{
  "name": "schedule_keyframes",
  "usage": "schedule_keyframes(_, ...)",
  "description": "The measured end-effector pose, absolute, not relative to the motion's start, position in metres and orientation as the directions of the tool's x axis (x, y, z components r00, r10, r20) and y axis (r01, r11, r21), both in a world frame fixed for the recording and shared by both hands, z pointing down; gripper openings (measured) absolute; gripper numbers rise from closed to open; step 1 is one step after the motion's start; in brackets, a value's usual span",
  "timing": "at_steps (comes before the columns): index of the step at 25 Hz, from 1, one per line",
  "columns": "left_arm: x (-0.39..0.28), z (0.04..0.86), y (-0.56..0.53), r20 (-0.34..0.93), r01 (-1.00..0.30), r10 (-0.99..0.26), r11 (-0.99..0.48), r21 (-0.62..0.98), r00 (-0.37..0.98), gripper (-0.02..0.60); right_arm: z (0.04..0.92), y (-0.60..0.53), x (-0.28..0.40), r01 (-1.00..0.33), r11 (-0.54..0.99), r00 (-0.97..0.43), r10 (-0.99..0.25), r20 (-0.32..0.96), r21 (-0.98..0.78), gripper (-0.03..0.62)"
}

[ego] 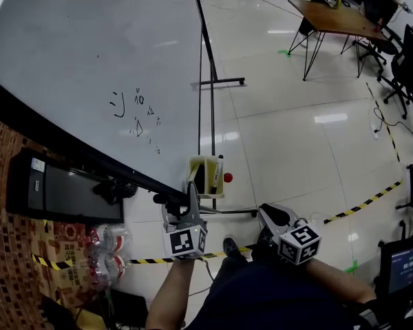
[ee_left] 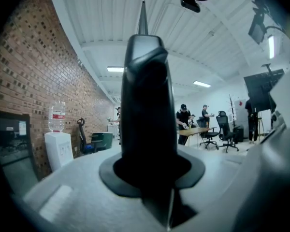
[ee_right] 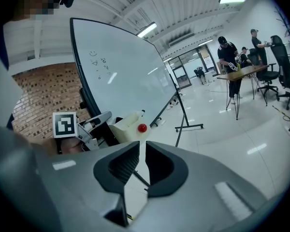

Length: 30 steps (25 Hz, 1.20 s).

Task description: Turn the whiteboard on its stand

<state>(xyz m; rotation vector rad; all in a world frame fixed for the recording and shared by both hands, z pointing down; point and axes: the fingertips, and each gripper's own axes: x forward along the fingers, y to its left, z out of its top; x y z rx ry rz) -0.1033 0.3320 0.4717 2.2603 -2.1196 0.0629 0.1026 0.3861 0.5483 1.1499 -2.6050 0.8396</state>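
The left gripper (ego: 193, 192), clamped on the dark lower edge of the tilted whiteboard (ego: 89, 60), should grip firmly and swing it slowly about its stand (ego: 220, 82), while the right gripper (ego: 267, 213), nearly closed and empty, could steady the corner.

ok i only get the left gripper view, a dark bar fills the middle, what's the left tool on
observer: In the head view the left tool is clamped on the dark edge of the board.
operator: and the right tool
observer: The right tool is free, its jaws a narrow gap apart with nothing between.
operator: anything close by
observer: A pale box with a red knob sits just past the left tool, at the board's edge.
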Motion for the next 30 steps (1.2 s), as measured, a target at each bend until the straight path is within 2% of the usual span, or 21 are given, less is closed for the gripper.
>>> schedule_keyframes(5, -0.099, 0.467, 0.357, 0.044, -0.997, -0.996, -0.081, -0.001, 0.081, 0.127, 0.541, 0.397, 0.092, -0.746, 0.534, -0.662, -0.656, 0.361, -0.397, 0.035)
schedule_keyframes(21, -0.093, 0.466, 0.367, 0.061, -0.995, -0.993, -0.098, -0.021, 0.096, 0.130, 0.530, 0.387, 0.080, -0.736, 0.539, -0.673, -0.643, 0.364, -0.409, 0.034)
schedule_keyframes(26, -0.093, 0.478, 0.371, 0.148, -0.987, -0.977, -0.160, -0.030, 0.154, 0.161, 0.536, 0.383, 0.080, -0.742, 0.538, -0.668, -0.649, 0.365, -0.401, 0.034)
schedule_keyframes(30, -0.106, 0.488, 0.393, 0.212, -0.984, -0.968, -0.158, -0.082, 0.137, 0.197, 0.536, 0.376, 0.070, -0.725, 0.566, -0.688, -0.631, 0.360, -0.393, 0.034)
